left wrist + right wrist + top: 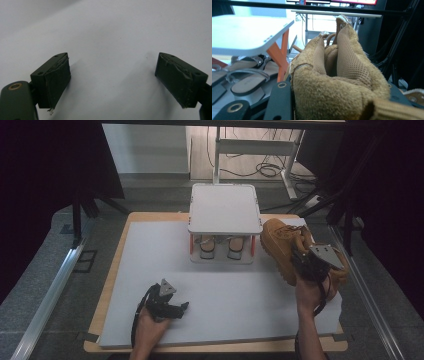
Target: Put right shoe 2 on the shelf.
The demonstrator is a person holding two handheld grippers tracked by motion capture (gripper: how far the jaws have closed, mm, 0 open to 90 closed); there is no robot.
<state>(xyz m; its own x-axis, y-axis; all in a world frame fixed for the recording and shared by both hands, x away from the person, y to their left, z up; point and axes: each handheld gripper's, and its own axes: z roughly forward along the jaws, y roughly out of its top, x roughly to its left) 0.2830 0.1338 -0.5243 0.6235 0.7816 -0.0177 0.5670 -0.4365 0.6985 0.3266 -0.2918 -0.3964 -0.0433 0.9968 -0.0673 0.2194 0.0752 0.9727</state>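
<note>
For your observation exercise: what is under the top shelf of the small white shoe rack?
Under the white shoe rack's top shelf, a pair of sandals sits side by side on the lower shelf, between orange legs. Their far ends are covered by the shelf, as is anything farther back.

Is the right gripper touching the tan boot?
Touching. In the right gripper view both jaws of the right gripper press the tan boot at its collar.
</note>
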